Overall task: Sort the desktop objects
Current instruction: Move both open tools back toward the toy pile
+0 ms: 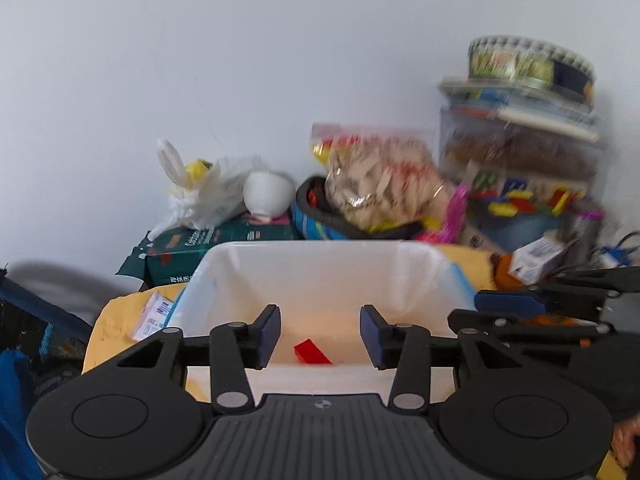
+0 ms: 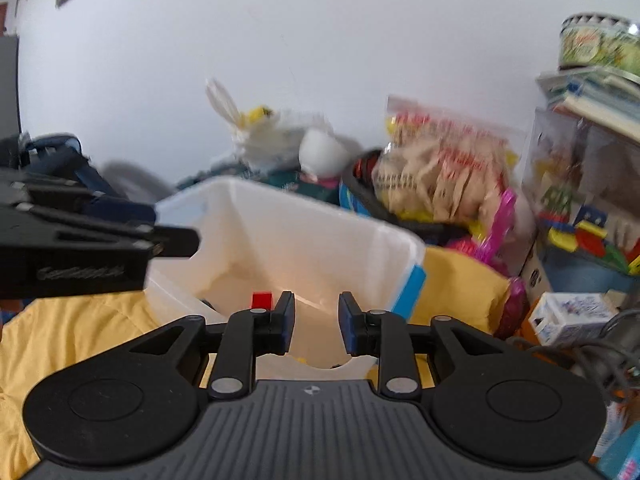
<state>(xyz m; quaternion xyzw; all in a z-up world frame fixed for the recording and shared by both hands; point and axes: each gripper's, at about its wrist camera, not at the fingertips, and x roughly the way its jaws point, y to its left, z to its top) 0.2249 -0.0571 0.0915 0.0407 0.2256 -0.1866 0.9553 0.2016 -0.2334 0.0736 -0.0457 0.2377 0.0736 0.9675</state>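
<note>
The left tongs (image 1: 320,338) hang over the white bin (image 1: 400,272), jaws apart and empty; the right tongs (image 2: 316,326) stand at its near rim, slightly parted, holding nothing. The drop looks done, so next comes fetching another object from the yellow-covered desk (image 2: 80,340). The red block (image 1: 312,352) lies in the bin, at six o'clock between the left tongs.

Snack bag (image 1: 380,176) and stacked boxes (image 1: 520,148) smeared by motion; print unreadable. Red block (image 2: 262,300) in the white bin (image 2: 320,232) half hidden behind a right gripper finger (image 2: 282,322). Round tin (image 2: 600,44) cut by the frame edge.
</note>
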